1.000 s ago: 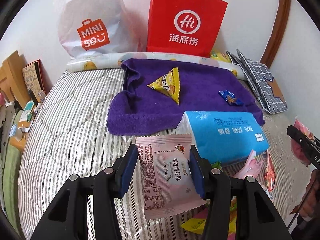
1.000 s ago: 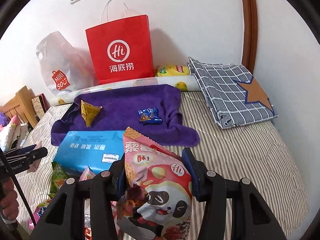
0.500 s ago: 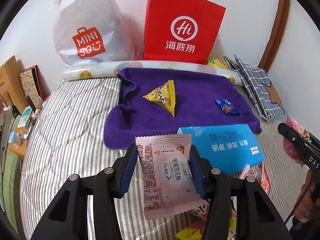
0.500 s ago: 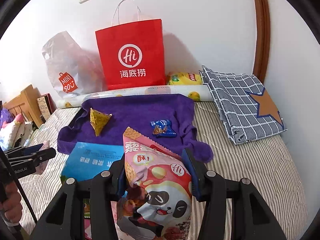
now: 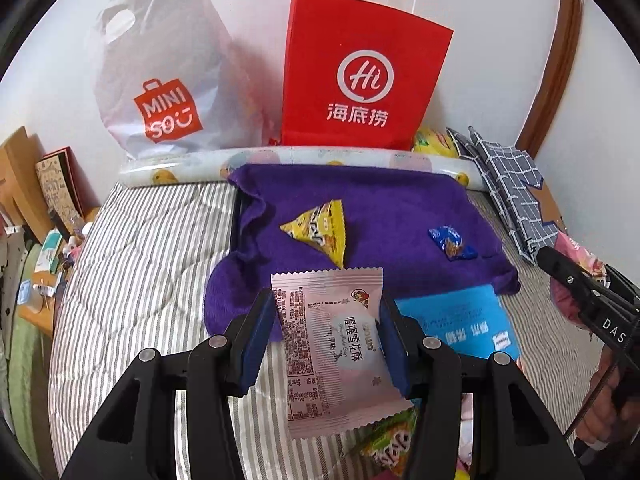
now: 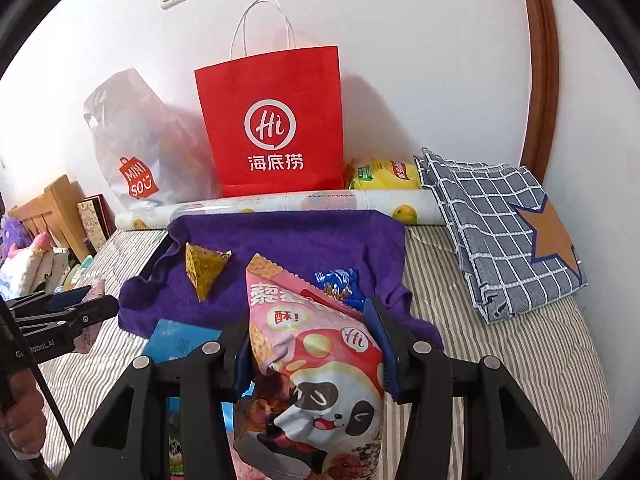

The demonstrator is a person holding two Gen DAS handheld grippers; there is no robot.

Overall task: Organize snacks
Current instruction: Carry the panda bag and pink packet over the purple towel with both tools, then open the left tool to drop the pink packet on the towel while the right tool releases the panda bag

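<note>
Two snacks down on the purple towel: yellow triangular packet, blue candy wrapper. Your left gripper is clamped on a pale pink flat sachet, right gripper on a pink panda bag; both above the bed. More left by the blue tissue pack.

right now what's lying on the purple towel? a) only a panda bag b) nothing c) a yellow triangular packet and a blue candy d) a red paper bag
c: the purple towel carries a yellow triangular packet and a blue candy; the other snacks are held in the jaws.
</note>
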